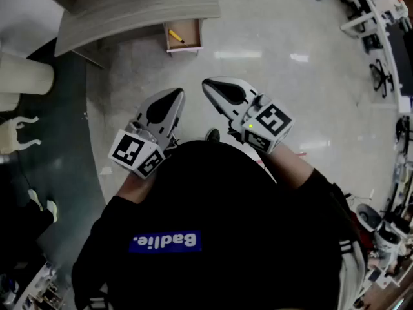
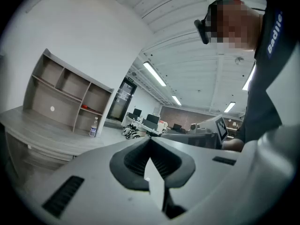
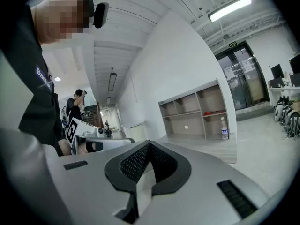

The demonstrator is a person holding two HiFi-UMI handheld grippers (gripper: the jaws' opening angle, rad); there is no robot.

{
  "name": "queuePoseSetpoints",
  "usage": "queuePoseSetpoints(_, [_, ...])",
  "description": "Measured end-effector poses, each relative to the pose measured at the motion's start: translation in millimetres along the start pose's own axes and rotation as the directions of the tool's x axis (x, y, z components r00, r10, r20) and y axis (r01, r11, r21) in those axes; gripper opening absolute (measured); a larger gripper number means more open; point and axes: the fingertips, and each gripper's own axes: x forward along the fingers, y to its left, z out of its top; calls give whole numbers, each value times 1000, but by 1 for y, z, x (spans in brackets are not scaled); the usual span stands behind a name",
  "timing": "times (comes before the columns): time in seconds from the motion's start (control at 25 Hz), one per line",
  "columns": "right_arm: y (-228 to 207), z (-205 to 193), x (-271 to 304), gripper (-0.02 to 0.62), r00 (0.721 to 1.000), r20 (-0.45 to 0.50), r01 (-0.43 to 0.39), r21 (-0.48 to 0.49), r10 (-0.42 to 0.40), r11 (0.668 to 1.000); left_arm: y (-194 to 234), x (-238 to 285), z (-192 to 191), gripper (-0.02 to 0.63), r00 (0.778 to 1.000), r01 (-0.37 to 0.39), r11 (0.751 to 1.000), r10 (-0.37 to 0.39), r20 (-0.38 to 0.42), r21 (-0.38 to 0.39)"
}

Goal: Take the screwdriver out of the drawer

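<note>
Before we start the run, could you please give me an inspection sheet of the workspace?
Surface: grey desk, with shelves on it.
Job's things: drawer open; yellow screwdriver inside.
Clutter: bottle beside the shelves.
Grippers: left gripper and right gripper both shut, empty, well short of the drawer.
Cables: nothing seen.
Surroundings: glossy floor; office chairs at the right edge.

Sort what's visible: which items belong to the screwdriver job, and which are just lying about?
Job: screwdriver; open drawer; left tongs and right tongs, both shut and empty.
Lying about: water bottle; shelf unit.
</note>
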Motion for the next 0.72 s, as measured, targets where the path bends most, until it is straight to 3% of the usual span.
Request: queuePoseSetpoints(0.72, [3, -3, 16, 29, 1000, -6, 5, 2, -5, 1000, 10, -8, 2, -5, 1000, 14, 1000, -14, -10, 4])
